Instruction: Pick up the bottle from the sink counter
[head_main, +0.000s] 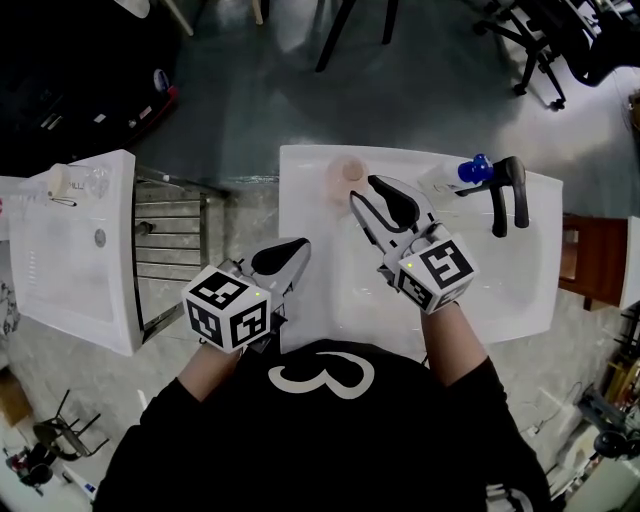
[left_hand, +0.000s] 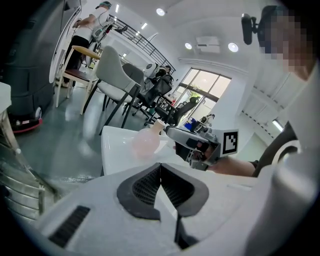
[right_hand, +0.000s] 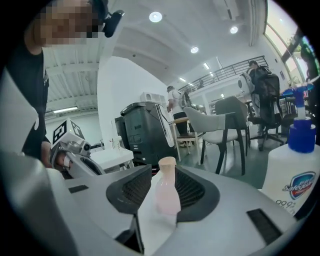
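A: Entry 1, the task's thing?

B: 1 bottle (head_main: 351, 171), pale pink with a beige top. It stands upright at the far edge of the white counter (head_main: 305, 195), left of the middle.

A: Entry 2?

B: Right tongs (head_main: 362, 189), marker cube at the rear. The jaws are wide and the black pads are well apart. In the head view the tips sit just near of the bottle. In the right gripper view the bottle stands in line with the gap between the 2 pads, and neither pad is seen pressing on it.

A: Entry 3?

B: Left tongs (head_main: 297, 248), also with a marker cube. The jaws are closed, the 2 pads meet and there is nothing between them. They are held at the near left edge of the counter, well apart from the bottle.

A: Other stock on the counter?

B: 1 soap dispenser (head_main: 470, 170), white with a blue pump, at the far right. 1 black faucet (head_main: 512, 195) is just beside it, to the right.

A: Off the counter?

B: 1 metal rack (head_main: 170, 235) to the left. Beyond it, 1 second white basin (head_main: 75, 250). Chairs stand on the grey floor on the far side.
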